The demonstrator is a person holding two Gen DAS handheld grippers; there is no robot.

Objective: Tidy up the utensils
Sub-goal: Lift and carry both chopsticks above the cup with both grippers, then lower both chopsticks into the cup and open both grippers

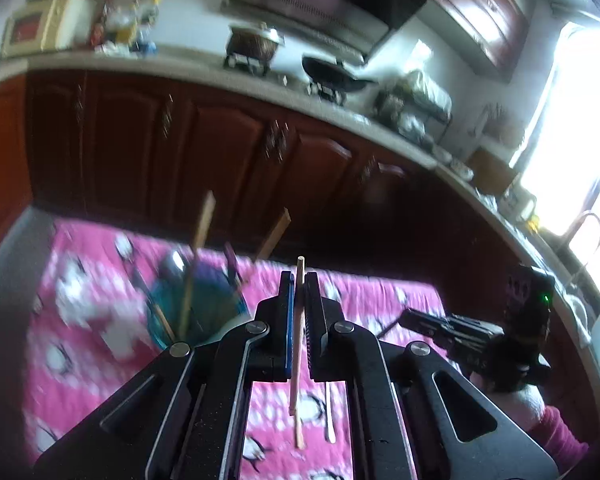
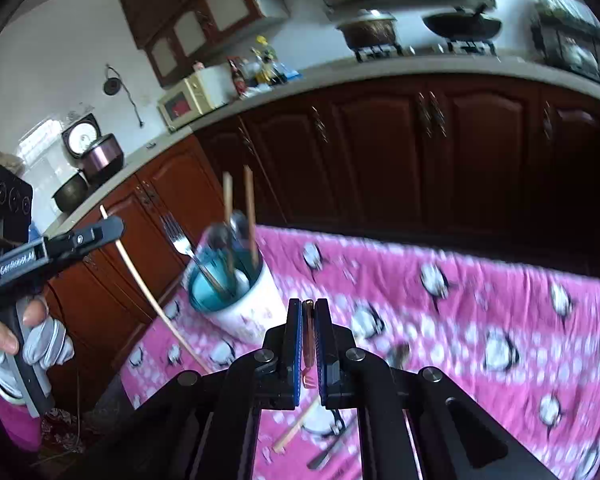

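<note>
My left gripper [image 1: 299,280] is shut on a wooden chopstick [image 1: 297,360] that runs lengthwise between the jaws, above the pink penguin cloth [image 1: 92,304]. A cup with a teal inside [image 1: 192,320] holds chopsticks, a spoon and a dark utensil, to the left ahead. My right gripper [image 2: 308,308] is shut on a thin reddish-brown utensil handle [image 2: 309,344]. In the right wrist view the white cup [image 2: 236,292] stands ahead left with a fork [image 2: 180,240], chopsticks and spoons in it. The left gripper [image 2: 100,232] shows at far left holding the chopstick [image 2: 156,300].
Another chopstick [image 1: 330,412] lies on the cloth below my left gripper. A chopstick [image 2: 296,428] and dark-handled utensils [image 2: 332,448] lie on the cloth under my right gripper. Dark wooden cabinets [image 2: 420,152] and a countertop with stove and pots stand behind the table.
</note>
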